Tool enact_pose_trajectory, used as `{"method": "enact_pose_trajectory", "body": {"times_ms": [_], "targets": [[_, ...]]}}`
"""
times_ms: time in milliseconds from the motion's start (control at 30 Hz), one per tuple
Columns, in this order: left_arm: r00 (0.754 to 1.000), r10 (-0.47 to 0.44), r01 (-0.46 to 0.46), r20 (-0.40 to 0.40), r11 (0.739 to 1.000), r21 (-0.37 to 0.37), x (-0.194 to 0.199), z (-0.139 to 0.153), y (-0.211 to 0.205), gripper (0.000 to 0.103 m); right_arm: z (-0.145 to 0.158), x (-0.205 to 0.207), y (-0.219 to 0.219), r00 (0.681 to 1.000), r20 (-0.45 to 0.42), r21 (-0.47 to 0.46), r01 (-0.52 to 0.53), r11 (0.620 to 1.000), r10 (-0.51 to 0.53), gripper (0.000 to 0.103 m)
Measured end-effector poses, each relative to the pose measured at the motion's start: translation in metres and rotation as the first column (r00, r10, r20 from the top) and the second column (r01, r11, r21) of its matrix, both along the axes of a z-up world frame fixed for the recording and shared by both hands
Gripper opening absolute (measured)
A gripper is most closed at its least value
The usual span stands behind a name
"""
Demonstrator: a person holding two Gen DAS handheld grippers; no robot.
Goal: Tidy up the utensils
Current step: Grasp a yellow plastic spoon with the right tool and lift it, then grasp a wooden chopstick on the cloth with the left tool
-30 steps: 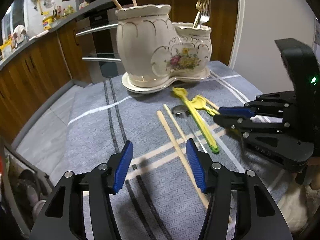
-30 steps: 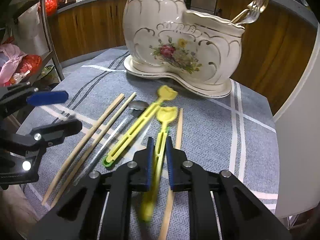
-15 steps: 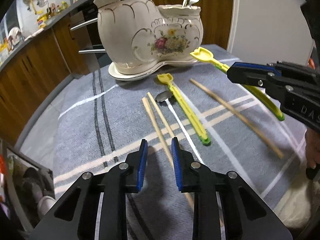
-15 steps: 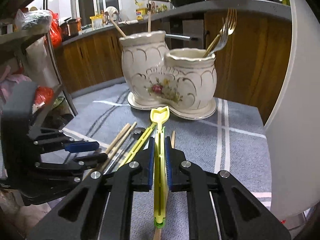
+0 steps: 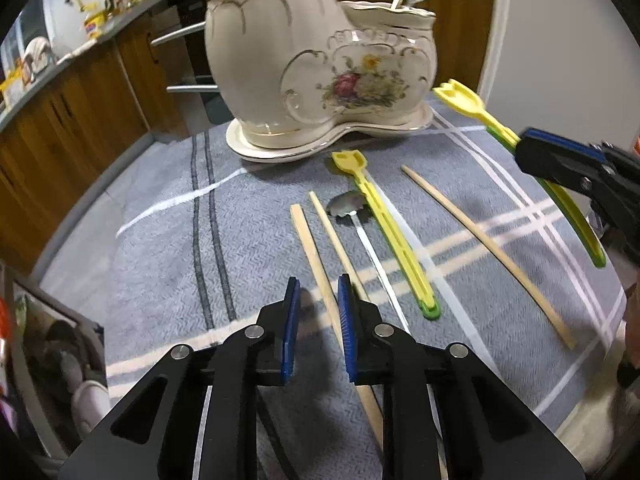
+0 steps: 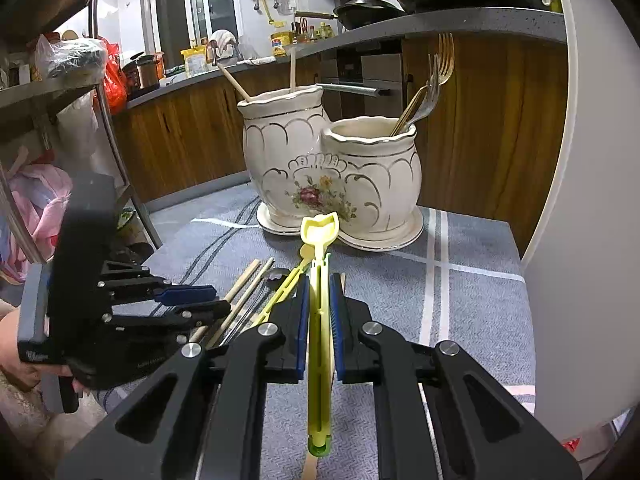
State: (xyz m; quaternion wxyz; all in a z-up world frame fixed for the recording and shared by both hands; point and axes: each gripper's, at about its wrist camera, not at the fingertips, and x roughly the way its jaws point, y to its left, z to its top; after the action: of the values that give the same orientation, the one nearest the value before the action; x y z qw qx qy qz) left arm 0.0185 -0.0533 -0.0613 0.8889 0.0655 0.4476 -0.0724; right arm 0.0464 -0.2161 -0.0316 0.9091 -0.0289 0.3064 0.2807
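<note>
My right gripper (image 6: 320,280) is shut on a yellow plastic utensil (image 6: 319,320). It holds the utensil above the cloth, with the head pointing at the cream floral holder (image 6: 328,168). The left wrist view shows that gripper (image 5: 560,156) at the right with the yellow utensil (image 5: 460,96). My left gripper (image 5: 319,280) hangs low over the cloth and its jaws are closing. A wooden chopstick (image 5: 310,240) lies between them, and the pads stand apart from it. Beside it lie another chopstick (image 5: 336,236), a metal spoon (image 5: 346,204), a second yellow utensil (image 5: 384,232) and a lone chopstick (image 5: 480,248).
The holder's taller pot has chopsticks (image 6: 234,82) in it and the shorter one has forks (image 6: 436,76). A grey striped cloth (image 5: 160,248) covers the small table. A metal shelf (image 6: 60,92) with bags stands at the left, wooden cabinets (image 6: 180,136) behind and a white surface (image 6: 592,200) at the right.
My left jaws narrowed around the chopstick. My right gripper lifted the yellow utensil off the cloth and tipped up toward the holder.
</note>
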Motion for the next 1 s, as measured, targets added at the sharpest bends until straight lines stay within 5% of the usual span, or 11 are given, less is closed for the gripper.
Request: {"method": "enact_pose_trajectory", "body": {"times_ms": [1000], "targets": [[0.999, -0.043, 0.044, -0.012, 0.998, 0.051, -0.001, 0.001, -0.002, 0.007, 0.002, 0.004, -0.007, 1.000, -0.010, 0.045, 0.022, 0.999, -0.021, 0.010]]}}
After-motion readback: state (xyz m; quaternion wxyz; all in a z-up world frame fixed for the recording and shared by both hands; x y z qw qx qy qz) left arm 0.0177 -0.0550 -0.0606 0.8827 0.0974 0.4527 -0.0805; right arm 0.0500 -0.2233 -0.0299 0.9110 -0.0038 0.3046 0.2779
